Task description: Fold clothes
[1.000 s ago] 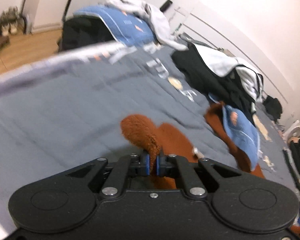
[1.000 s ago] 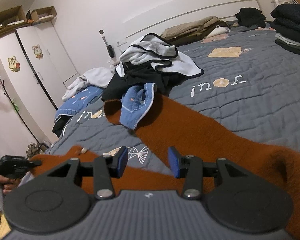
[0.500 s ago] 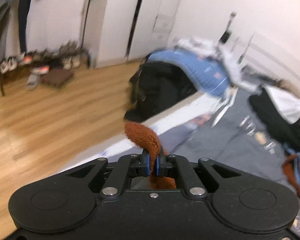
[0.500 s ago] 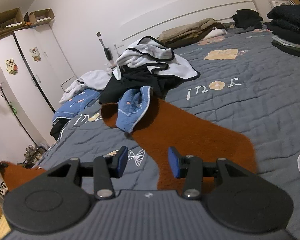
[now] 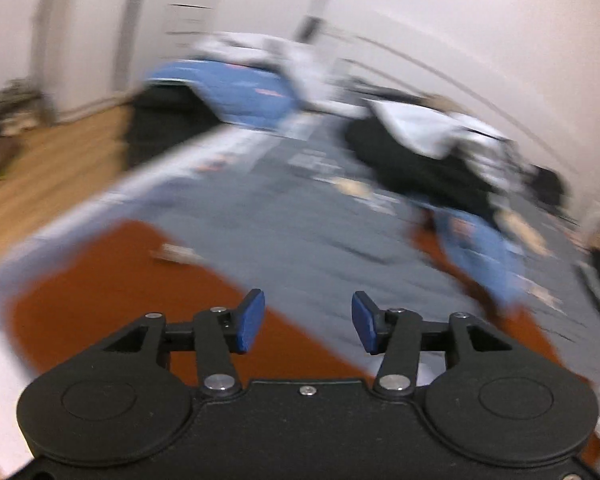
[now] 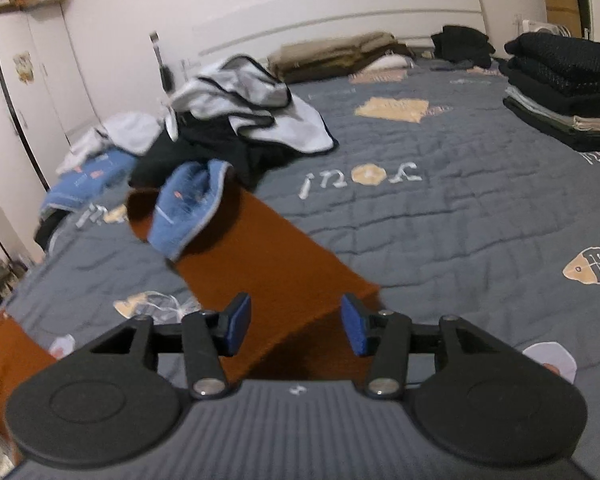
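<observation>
A long rust-brown garment (image 6: 268,256) lies stretched across the grey bed cover (image 6: 440,216). Its far end is under a blue cloth (image 6: 188,208). My right gripper (image 6: 296,326) is open and empty just above the garment's near part. In the blurred left wrist view my left gripper (image 5: 308,322) is open and empty above the bed's edge, with the garment's other end (image 5: 116,280) lying below and to its left.
A heap of black and white clothes (image 6: 236,120) and a blue piece (image 6: 88,184) lie at the bed's far left. Folded dark stacks (image 6: 564,88) stand at the right. Tan folded items (image 6: 340,54) lie by the headboard. Wooden floor (image 5: 48,168) lies left of the bed.
My left gripper has opened and let go of the brown garment's end, which now lies on the bed's edge. The right gripper stays open and has tilted down a little.
</observation>
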`<control>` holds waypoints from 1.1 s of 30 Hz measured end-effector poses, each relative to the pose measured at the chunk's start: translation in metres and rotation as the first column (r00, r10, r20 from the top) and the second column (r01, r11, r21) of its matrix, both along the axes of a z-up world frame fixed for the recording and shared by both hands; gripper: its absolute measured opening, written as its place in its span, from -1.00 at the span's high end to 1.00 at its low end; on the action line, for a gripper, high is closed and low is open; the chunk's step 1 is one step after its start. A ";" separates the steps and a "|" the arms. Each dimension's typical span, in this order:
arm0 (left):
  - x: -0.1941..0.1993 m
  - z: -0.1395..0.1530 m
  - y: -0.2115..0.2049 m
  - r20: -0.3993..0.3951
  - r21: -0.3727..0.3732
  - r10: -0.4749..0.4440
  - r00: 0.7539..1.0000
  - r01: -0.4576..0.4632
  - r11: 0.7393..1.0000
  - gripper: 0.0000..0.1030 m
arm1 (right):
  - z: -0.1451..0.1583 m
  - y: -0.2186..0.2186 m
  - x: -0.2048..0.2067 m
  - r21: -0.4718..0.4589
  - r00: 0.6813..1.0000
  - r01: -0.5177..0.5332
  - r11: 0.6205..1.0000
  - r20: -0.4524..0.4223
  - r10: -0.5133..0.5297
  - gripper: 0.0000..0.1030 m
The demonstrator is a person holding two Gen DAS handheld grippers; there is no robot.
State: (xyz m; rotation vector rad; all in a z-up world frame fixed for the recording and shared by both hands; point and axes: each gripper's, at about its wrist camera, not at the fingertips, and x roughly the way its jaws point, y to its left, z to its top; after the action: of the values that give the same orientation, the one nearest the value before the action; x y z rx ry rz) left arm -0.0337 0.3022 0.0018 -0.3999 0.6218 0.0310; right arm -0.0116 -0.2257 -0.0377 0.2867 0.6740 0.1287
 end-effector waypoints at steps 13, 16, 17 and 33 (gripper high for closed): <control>0.007 -0.055 -0.152 0.044 -0.151 -0.246 0.968 0.249 0.957 -0.10 | -0.032 -0.032 0.052 -0.009 0.980 0.042 0.999 -0.194 -0.043 -0.03; 0.009 -0.057 -0.153 0.040 -0.146 -0.264 0.964 0.267 0.953 -0.10 | -0.044 -0.037 0.065 0.029 0.969 0.044 0.999 -0.245 -0.036 -0.04; 0.007 -0.057 -0.152 0.045 -0.149 -0.265 0.963 0.269 0.952 -0.10 | -0.047 -0.039 0.068 0.045 0.965 0.047 0.998 -0.260 -0.034 -0.04; 0.015 -0.055 -0.155 0.053 -0.205 -0.258 0.965 0.264 0.943 -0.10 | -0.021 -0.074 0.021 0.297 0.983 0.156 0.942 -0.139 -0.119 0.85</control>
State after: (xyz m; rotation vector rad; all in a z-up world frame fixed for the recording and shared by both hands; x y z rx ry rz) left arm -0.0188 0.1473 -0.0532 -0.5189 0.6512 -0.2959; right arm 0.0098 -0.2994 -0.0582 0.6448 0.7502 0.0819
